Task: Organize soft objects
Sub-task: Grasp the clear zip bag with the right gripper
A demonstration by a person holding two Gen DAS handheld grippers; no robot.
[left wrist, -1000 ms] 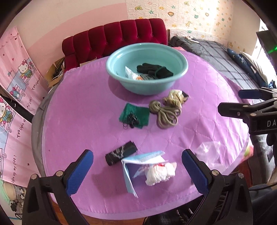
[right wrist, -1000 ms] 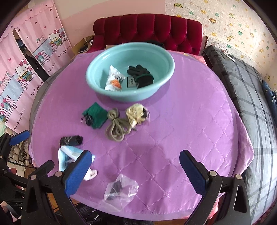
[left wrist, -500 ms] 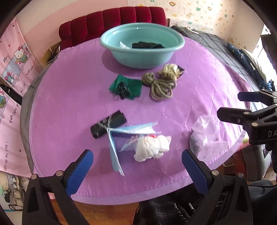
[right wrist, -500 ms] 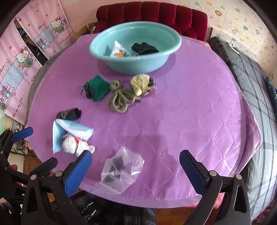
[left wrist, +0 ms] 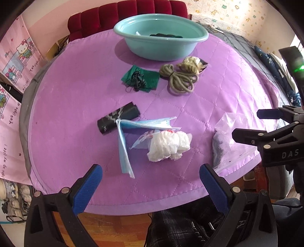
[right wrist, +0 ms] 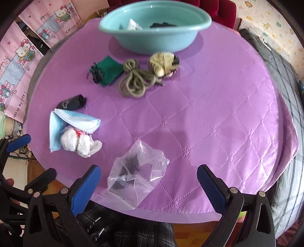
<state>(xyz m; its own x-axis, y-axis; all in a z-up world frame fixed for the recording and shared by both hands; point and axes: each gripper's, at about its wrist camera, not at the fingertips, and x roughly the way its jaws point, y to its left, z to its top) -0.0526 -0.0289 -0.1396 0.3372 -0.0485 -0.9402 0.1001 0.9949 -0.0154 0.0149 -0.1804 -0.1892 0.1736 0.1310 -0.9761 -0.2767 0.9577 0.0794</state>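
On the purple quilted table (left wrist: 218, 89) lie a white cloth bundle (left wrist: 169, 145) on a blue face mask (left wrist: 125, 140), a black roll (left wrist: 117, 119), a green cloth with black cord (left wrist: 141, 78), an olive rope coil (left wrist: 180, 80), a yellowish bundle (left wrist: 191, 63) and a clear plastic bag (right wrist: 135, 172). A teal basin (left wrist: 161, 40) at the back holds a black glove (left wrist: 165, 35) and a white packet (right wrist: 134, 24). My left gripper (left wrist: 152, 188) is open, low over the near edge before the white bundle. My right gripper (right wrist: 149, 186) is open around the clear bag's near end.
A red tufted sofa (left wrist: 133, 13) stands behind the table. Pink cartoon curtains (left wrist: 13, 62) hang at the left. A grey plaid bed (right wrist: 288, 91) lies at the right. Wood floor (left wrist: 117, 229) and plaid trousers (left wrist: 176, 228) show below the table's near edge.
Both grippers have dropped lower and come nearer the table's near edge. The white bundle and the clear bag now appear larger and closer. Both stay open; no object has moved.
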